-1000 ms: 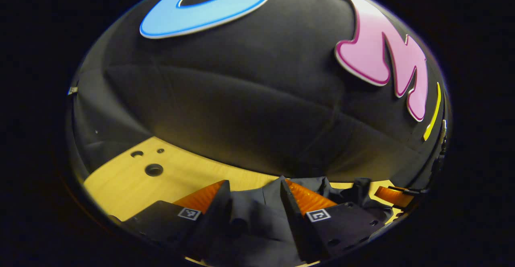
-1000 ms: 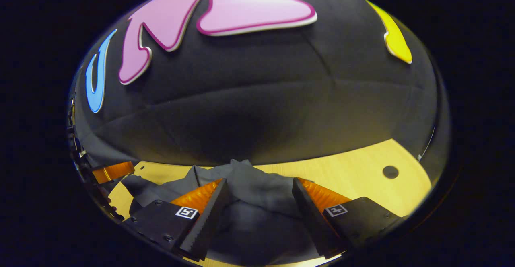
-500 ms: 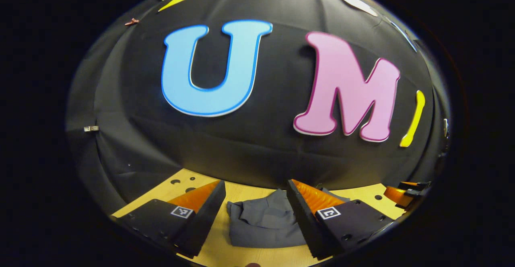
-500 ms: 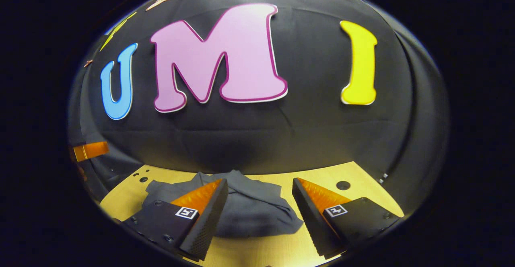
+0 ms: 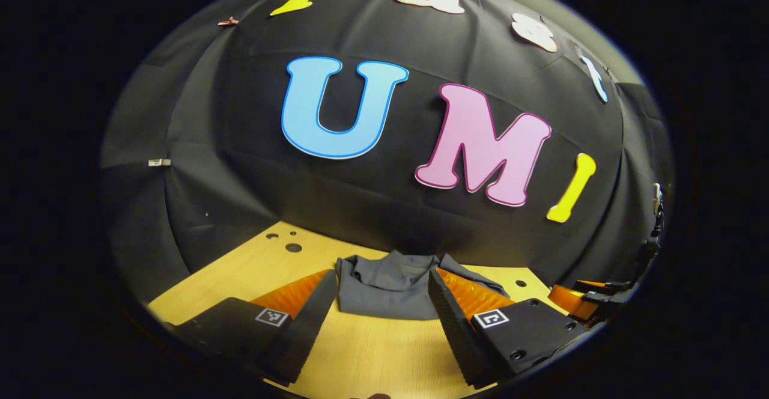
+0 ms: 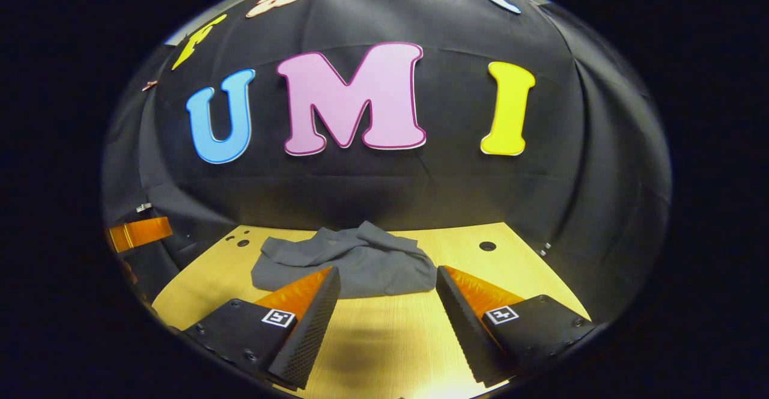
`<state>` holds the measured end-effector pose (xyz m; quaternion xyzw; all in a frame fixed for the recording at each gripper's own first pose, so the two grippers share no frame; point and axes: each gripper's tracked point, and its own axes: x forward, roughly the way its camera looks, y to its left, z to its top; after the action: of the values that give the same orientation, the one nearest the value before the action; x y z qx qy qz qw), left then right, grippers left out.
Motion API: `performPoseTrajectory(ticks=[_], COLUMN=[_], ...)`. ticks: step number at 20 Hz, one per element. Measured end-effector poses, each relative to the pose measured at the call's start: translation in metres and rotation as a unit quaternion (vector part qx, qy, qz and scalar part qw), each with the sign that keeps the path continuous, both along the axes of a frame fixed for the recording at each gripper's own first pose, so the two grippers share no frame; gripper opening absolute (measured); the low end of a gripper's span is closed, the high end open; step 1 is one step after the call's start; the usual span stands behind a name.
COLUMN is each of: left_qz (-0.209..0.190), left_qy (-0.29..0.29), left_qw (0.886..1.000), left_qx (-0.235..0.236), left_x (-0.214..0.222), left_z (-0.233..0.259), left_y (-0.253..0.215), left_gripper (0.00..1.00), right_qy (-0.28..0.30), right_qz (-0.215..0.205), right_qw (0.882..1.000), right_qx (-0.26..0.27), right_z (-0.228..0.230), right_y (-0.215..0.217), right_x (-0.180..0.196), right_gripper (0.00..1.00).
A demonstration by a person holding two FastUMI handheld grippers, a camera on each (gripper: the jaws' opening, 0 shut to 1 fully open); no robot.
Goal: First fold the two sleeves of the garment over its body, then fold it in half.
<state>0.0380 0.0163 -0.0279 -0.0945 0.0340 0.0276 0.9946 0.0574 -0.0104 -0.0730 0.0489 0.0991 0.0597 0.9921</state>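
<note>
In the left gripper view we see our left gripper (image 5: 378, 303) held above the wooden table (image 5: 240, 273) with its two fingers spread wide apart and nothing between them. Just ahead of the fingertips lies the grey garment (image 5: 390, 288), bunched into a compact folded bundle on the table, close to the foot of the black cloth wall (image 5: 210, 164). The garment is apart from both fingers; the bare tabletop shows between the fingers, nearer to us than the cloth. At the far right edge of this view, a part of the right gripper (image 5: 580, 295) shows low beside the table.

In the right gripper view, our right gripper (image 6: 387, 312) likewise stands released, fingers wide, gripping nothing. The garment (image 6: 348, 264) sits ahead of it and a little to its left, a rumpled folded heap with creases across its top, touching neither finger. The table (image 6: 516, 267) runs out to the right of the garment, with a dark round hole (image 6: 487, 246) in it near the wall. At the left edge of this view a piece of the left gripper (image 6: 139, 233) shows, well apart from the garment.
</note>
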Motion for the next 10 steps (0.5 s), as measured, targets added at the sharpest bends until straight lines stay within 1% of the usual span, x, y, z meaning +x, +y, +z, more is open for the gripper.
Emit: performPoseTrajectory(ticks=[1, 3, 5, 7, 10], left_qz=[0.002, 0.008, 0.025, 0.032, -0.001], left_qy=[0.009, 0.012, 0.025, 0.036, 0.055], left_qw=[1.0, 1.0, 0.999, 0.997, 0.997], left_qx=[0.001, 0.013, 0.034, 0.054, 0.048], left_x=[-0.013, -0.037, -0.059, -0.076, -0.093], left_z=[-0.011, -0.025, -0.049, -0.067, -0.086], left_y=[0.003, 0.005, 0.008, 0.007, -0.012], left_gripper=[0.96, 0.96, 0.96, 0.96, 0.96], right_qy=[-0.001, 0.014, 0.04, 0.045, 0.045], right_qz=[0.006, 0.011, 0.027, 0.034, 0.036], right_qw=[1.0, 1.0, 0.999, 0.998, 0.998], right_qx=[0.003, -0.005, -0.01, -0.02, -0.026], right_z=[-0.002, -0.015, -0.033, -0.038, -0.039], right_y=[0.01, 0.02, 0.034, 0.043, 0.05], right_x=[-0.017, -0.047, -0.07, -0.089, -0.111], right_gripper=[0.98, 0.98, 0.98, 0.98, 0.98])
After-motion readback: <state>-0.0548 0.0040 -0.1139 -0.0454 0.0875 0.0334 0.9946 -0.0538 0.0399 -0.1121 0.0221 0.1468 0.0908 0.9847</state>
